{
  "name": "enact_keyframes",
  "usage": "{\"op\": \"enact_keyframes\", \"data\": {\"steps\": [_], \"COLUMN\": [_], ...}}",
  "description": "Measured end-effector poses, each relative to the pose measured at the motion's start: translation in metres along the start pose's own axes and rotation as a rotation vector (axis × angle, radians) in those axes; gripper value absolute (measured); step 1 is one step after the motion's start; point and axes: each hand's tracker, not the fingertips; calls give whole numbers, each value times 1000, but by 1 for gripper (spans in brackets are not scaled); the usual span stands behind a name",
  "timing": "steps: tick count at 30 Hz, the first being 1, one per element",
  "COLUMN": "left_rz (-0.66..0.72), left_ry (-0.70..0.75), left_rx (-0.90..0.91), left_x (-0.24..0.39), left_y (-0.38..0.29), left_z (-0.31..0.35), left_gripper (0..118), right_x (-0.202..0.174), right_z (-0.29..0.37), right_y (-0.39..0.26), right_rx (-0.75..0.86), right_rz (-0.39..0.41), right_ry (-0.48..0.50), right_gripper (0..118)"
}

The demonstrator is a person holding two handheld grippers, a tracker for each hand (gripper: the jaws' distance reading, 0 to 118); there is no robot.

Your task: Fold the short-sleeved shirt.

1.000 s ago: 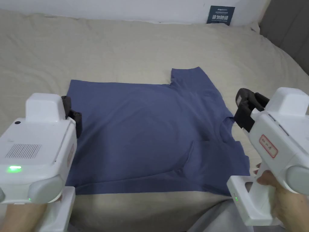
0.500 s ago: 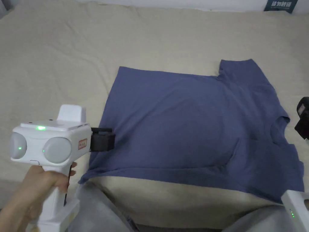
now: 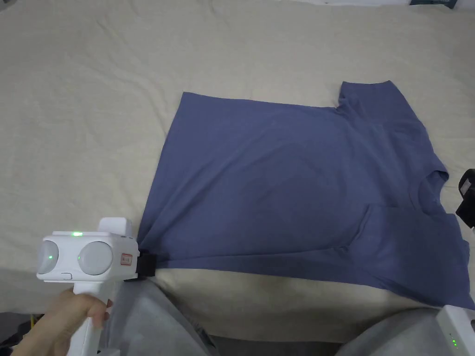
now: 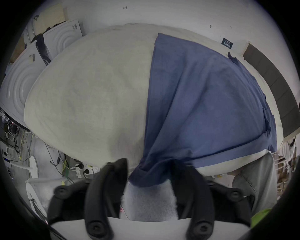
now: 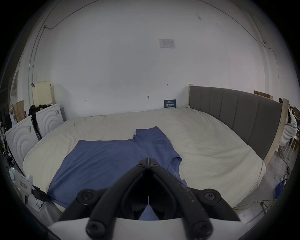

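In the head view, the blue short-sleeved shirt (image 3: 297,185) lies spread flat on the beige bedsheet (image 3: 93,116), hem toward the left gripper (image 3: 147,269), collar toward the right gripper (image 3: 466,204). The left gripper sits at the shirt's near hem corner, likely to lift that corner for a first fold; the cloth puckers toward it. The right gripper waits just beside the collar, its jaw state unreadable here.

In the left gripper view, the shirt's near hem corner (image 4: 151,172) droops between the left gripper's (image 4: 148,173) jaws, which stand spread apart; the corner touches the inside of the right-hand jaw, but no pinch is made. Beyond the shirt, the sheet runs to a white wall (image 4: 146,14), with white cabinets (image 4: 21,84) and floor cables (image 4: 53,162) off the hem side.

In the right gripper view, the right gripper's (image 5: 148,160) jaws are pressed together, empty, over the shirt (image 5: 105,155). A grey padded headboard (image 5: 235,118) stands on the shirt's collar side.
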Motion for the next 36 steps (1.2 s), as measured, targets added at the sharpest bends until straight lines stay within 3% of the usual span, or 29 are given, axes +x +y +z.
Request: {"op": "enact_keyframes", "data": {"steps": [2, 6, 11, 15, 16, 17, 18, 19, 20, 21, 26, 28, 29, 31, 33, 36], "left_rz": [-7, 69, 114, 130, 126, 122, 115, 109, 103, 100, 89, 101, 106, 120, 132, 151], "left_ry": [-9, -25, -50, -89, -91, -91, -94, -96, -98, -99, -82, -80, -81, -74, -74, -77], "left_rx": [-24, 1, 164, 245, 261, 265, 268, 276, 281, 282, 273, 263, 257, 249, 241, 238], "left_x": [4, 3, 2, 5, 8, 9, 11, 13, 15, 17, 20, 18, 17, 15, 13, 12], "left_y": [0, 0, 6, 15, 16, 19, 20, 21, 21, 22, 22, 21, 20, 19, 18, 19], "left_z": [-3, 4, 46, 75, 81, 82, 85, 87, 89, 89, 84, 81, 79, 76, 74, 73], "left_gripper": [2, 2, 1, 1, 1, 1, 1, 1, 1, 1, 1, 1, 1, 1, 1, 1], "right_x": [4, 13, 29, 52, 58, 63, 70, 75, 79, 83, 100, 104, 105, 106, 102, 97], "right_z": [1, 5, 7, -7, -12, -16, -20, -25, -28, -29, -45, -54, -58, -62, -65, -64], "right_y": [-1, -3, -5, -13, -18, -24, -31, -40, -48, -55, -98, -113, -117, -122, -125, -119], "right_rx": [-5, -14, -64, -261, -325, -349, -403, -458, -491, -512, -628, -678, -694, -685, -693, -706], "right_rz": [-13, -26, -34, -55, -58, -74, -86, -104, -115, -116, -54, -52, -58, -79, -103, -141], "right_ry": [-8, -30, -50, -32, -27, -22, -6, 2, 4, 17, -37, -59, -58, -47, -44, -7], "right_gripper": [1, 1, 1, 3, 12, 35, 77, 102, 114, 116, 116, 110, 99, 44, 10, 5]}}
